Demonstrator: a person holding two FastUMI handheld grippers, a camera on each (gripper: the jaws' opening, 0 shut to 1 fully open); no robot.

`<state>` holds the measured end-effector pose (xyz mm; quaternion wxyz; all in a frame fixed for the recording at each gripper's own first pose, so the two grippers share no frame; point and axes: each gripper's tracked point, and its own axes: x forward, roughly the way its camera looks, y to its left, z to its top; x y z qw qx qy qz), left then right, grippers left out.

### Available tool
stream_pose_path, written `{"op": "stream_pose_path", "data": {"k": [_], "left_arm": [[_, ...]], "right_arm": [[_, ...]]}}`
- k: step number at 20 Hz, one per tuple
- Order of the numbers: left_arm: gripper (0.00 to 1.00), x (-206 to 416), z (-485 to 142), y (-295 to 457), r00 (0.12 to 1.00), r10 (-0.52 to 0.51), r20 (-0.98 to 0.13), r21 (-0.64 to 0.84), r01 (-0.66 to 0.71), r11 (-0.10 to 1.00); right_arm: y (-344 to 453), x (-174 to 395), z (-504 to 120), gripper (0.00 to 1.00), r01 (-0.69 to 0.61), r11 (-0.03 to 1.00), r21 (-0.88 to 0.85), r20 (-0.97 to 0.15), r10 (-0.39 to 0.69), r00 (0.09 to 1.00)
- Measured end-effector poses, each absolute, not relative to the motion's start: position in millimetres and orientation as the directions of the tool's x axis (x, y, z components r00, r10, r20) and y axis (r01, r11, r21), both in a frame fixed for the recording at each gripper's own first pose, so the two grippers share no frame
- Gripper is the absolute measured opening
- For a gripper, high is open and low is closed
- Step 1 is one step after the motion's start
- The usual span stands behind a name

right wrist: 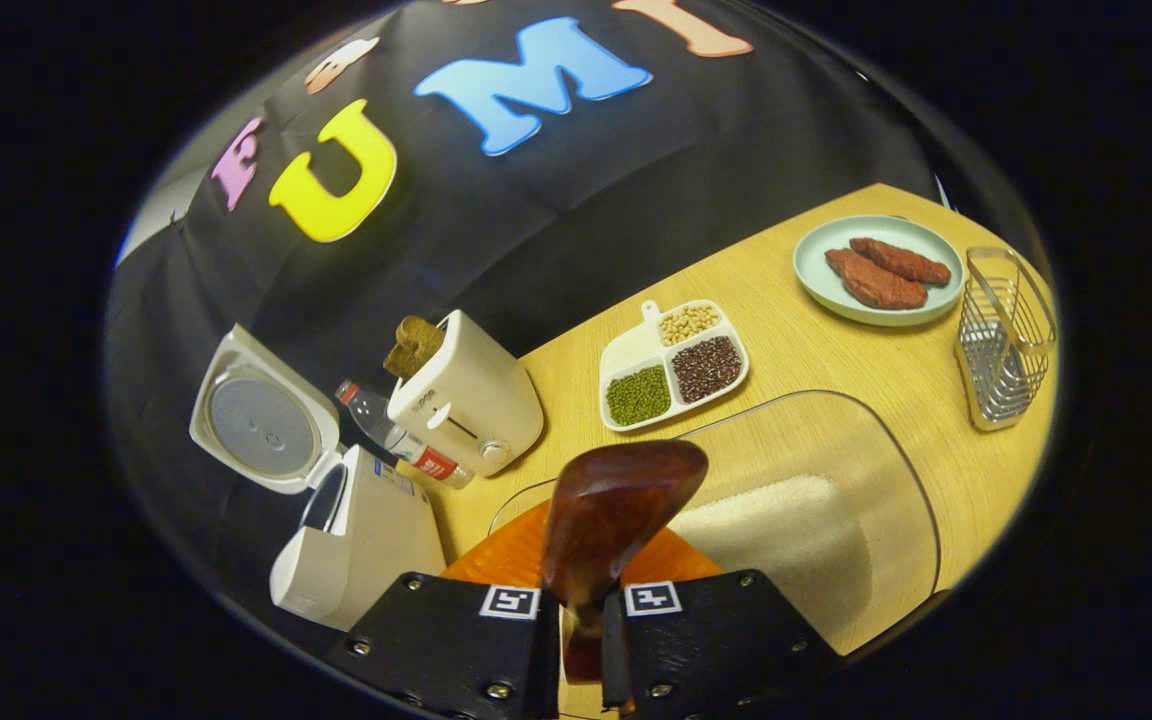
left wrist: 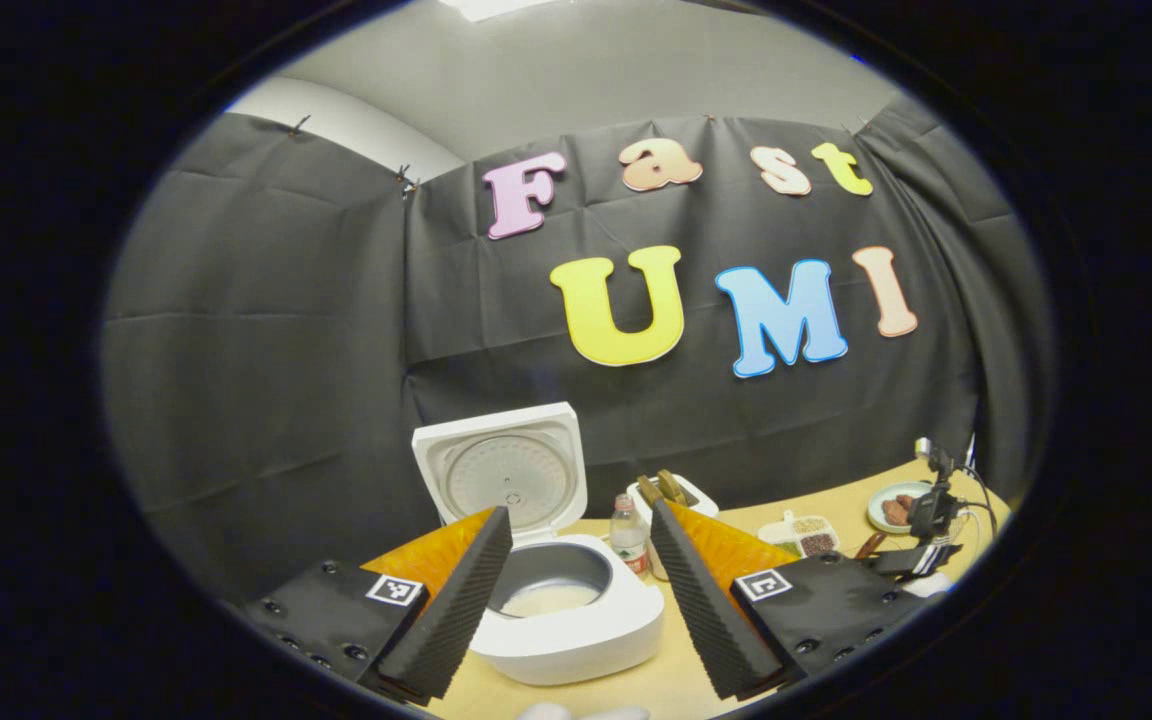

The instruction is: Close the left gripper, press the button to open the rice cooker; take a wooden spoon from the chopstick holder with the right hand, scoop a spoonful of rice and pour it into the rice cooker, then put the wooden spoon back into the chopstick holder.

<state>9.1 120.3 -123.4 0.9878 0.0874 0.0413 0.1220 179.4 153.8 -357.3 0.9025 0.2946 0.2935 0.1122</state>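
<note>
In the right gripper view the right gripper (right wrist: 581, 625) has its two fingers pressed together on the handle of the wooden spoon (right wrist: 608, 520), whose lower handle is hidden between them while the bowl of the spoon stands up over a clear container (right wrist: 866, 440) holding a low heap of rice (right wrist: 766, 530); the container's near edge is cut off. In the left gripper view the left gripper (left wrist: 576, 590) is spread wide and holds nothing, framing the rice cooker (left wrist: 576, 620), whose lid stands open with something pale in the pot. Just right of the cooker stand a water bottle (left wrist: 628, 535), its red label too small to read, and a toaster (right wrist: 466, 400). Farther right lie a divided dish (right wrist: 671, 365) of beans, a plate (right wrist: 876, 300) with two brown pieces, and a wire chopstick holder (right wrist: 1001, 340), partly cut off.
</note>
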Motion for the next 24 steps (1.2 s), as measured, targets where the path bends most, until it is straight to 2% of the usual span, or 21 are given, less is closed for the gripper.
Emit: {"op": "stream_pose_path", "data": {"k": [6, 9, 16, 18, 19, 20, 24], "left_arm": [[0.98, 13.8, -121.6, 114.4, 0.971, 0.233, -0.060, 0.194, -0.218, 0.957], [0.99, 19.3, -121.7, 112.4, 0.972, 0.230, -0.057, 0.199, -0.214, 0.956], [0.97, 18.5, -118.2, 114.6, 0.972, 0.228, -0.052, 0.195, -0.214, 0.957], [0.95, 16.9, -117.7, 118.6, 0.971, 0.233, -0.053, 0.192, -0.219, 0.957], [0.99, 15.1, -116.1, 121.0, 0.971, 0.235, -0.052, 0.189, -0.221, 0.957], [0.98, 13.0, -115.0, 122.9, 0.970, 0.238, -0.050, 0.186, -0.225, 0.957], [0.99, 3.8, -112.2, 138.7, 0.965, 0.260, -0.036, 0.184, -0.250, 0.951]], "right_arm": [[95.1, 191.7, -329.6, 0.17, 0.058, 0.689, 0.722, -0.394, 0.341, 0.853], [76.8, 193.6, -330.2, 0.17, 0.082, 0.693, 0.716, -0.397, 0.307, 0.865], [75.7, 193.2, -321.5, 0.17, 0.100, 0.660, 0.744, -0.396, 0.316, 0.862], [75.4, 194.4, -309.3, 0.17, 0.092, 0.657, 0.748, -0.379, 0.310, 0.872], [76.0, 195.3, -300.0, 0.16, 0.085, 0.654, 0.751, -0.370, 0.312, 0.875], [77.3, 197.2, -290.3, 0.17, 0.079, 0.651, 0.755, -0.362, 0.314, 0.878], [94.1, 204.2, -235.5, 0.17, 0.048, 0.589, 0.807, -0.304, 0.345, 0.888]]}}
